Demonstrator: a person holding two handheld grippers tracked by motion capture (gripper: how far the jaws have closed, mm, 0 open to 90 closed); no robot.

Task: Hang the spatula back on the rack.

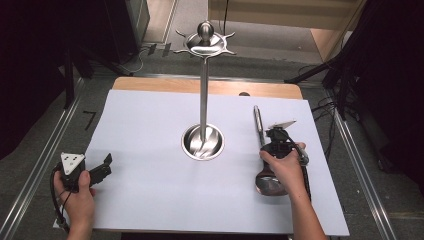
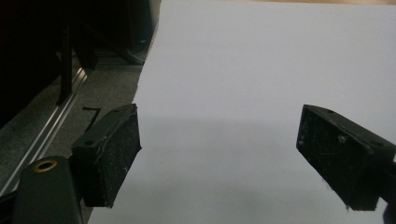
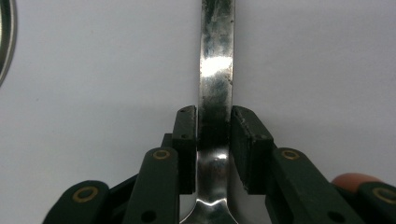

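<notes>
A long steel ladle (image 1: 259, 129) lies on the white sheet (image 1: 150, 150) at the right, handle pointing away from me, bowl (image 1: 268, 185) near my hand. My right gripper (image 1: 276, 136) is shut on the ladle's handle (image 3: 215, 79); in the right gripper view both pads press its sides just above the bowl. A steel utensil stand (image 1: 204, 80) rises at the table's middle, with a round base dish (image 1: 202, 142) and a hooked crown on top. My left gripper (image 1: 102, 169) rests at the sheet's left edge, jaws wide apart and holding nothing (image 2: 219, 158).
A wooden table strip (image 1: 200, 86) shows beyond the sheet. Metal rails (image 1: 45, 160) run along both sides of the table. Dark stands and cables (image 1: 345, 70) crowd the far right floor. The stand's base rim (image 3: 5, 37) shows at the left of the right gripper view.
</notes>
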